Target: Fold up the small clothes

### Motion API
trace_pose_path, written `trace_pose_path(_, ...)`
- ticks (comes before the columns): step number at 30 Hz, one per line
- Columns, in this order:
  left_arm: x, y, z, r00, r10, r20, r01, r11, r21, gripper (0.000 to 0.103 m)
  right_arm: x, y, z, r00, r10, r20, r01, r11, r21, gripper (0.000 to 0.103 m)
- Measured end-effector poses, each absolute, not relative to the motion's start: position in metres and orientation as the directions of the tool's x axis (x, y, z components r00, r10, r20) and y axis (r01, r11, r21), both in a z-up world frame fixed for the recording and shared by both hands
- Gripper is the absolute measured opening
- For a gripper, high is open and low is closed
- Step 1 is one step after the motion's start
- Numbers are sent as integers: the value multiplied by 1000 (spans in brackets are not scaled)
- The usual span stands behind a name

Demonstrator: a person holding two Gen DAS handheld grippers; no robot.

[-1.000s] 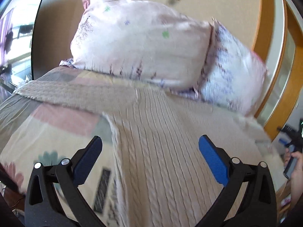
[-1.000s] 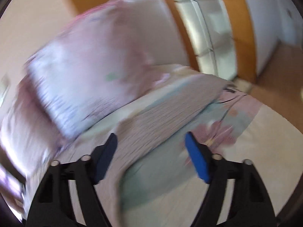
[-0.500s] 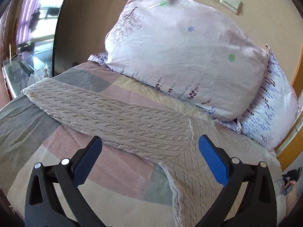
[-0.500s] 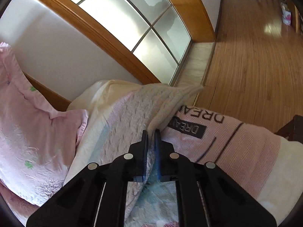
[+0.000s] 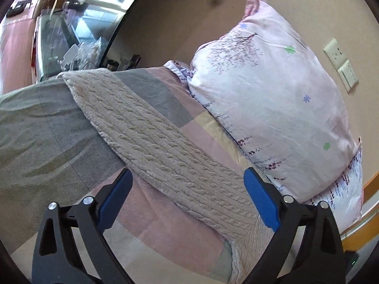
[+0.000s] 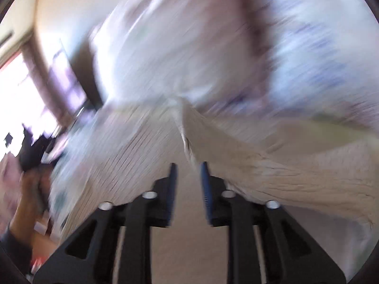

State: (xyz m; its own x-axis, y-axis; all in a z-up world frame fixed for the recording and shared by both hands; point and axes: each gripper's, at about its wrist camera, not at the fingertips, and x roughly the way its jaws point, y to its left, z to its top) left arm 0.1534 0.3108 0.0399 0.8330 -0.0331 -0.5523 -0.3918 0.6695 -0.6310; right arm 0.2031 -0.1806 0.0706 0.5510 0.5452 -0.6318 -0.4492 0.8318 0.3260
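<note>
A beige cable-knit sweater (image 5: 165,146) lies spread on the bed, one sleeve stretching away to the upper left. My left gripper (image 5: 187,198) is open and empty, hovering just above that sleeve. In the blurred right wrist view my right gripper (image 6: 188,184) has its blue pads a small gap apart, with a fold of the sweater (image 6: 189,142) rising between and beyond them. The cloth (image 6: 296,179) drapes over its right side. Whether the pads still pinch the cloth cannot be told from the blur.
Two floral pillows (image 5: 272,99) lean on the beige wall at the bed head. The patchwork bedspread (image 5: 47,146) covers the bed. A glass partition (image 5: 71,35) stands at the far left. A hand holding the other gripper (image 6: 30,182) shows at the left.
My left gripper has swung left along the sleeve and stayed open. My right gripper, shut on the sleeve half a second ago, has swept the cloth toward the pillows and its pads have parted a little.
</note>
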Motion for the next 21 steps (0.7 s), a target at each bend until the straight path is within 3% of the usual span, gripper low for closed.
trace_pose_path(2, 155, 326, 32, 823, -42, -567, -427, 611, -666, 89, 193, -160, 63, 513, 579, -634, -483, 805, 345, 51)
trace_pose_path(5, 157, 346, 21, 810, -34, -585, -476, 546, -690, 82, 185, -188, 77, 622, 521, -585, -426, 851, 305, 76)
trace_pose_path(6, 159, 355, 16, 801, -23, -599, -501, 521, -691, 79, 190, -215, 82, 651, 501, -570, -395, 865, 309, 79)
trace_pose_path(12, 162, 408, -2, 805, 41, -592, -568, 345, -747, 41, 174, -311, 91, 754, 368, -544, -200, 918, 344, 82)
trace_pose_path(14, 166, 420, -6, 788, 60, -612, -595, 328, -734, 20, 168, -332, 83, 774, 327, -542, -149, 926, 347, 82)
trace_pose_path(16, 176, 425, -3, 748, 71, -660, -636, 359, -683, 8, 162, -346, 76, 788, 307, -534, -112, 924, 366, 82)
trace_pose_path(19, 194, 399, 24, 746, 63, -663, -604, 482, -635, 7, 151, -368, 73, 805, 273, -526, -64, 922, 381, 82)
trace_pose_path(21, 216, 350, 65, 786, 17, -619, -478, 652, -589, 7, 145, -377, 71, 818, 239, -524, -41, 932, 361, 82)
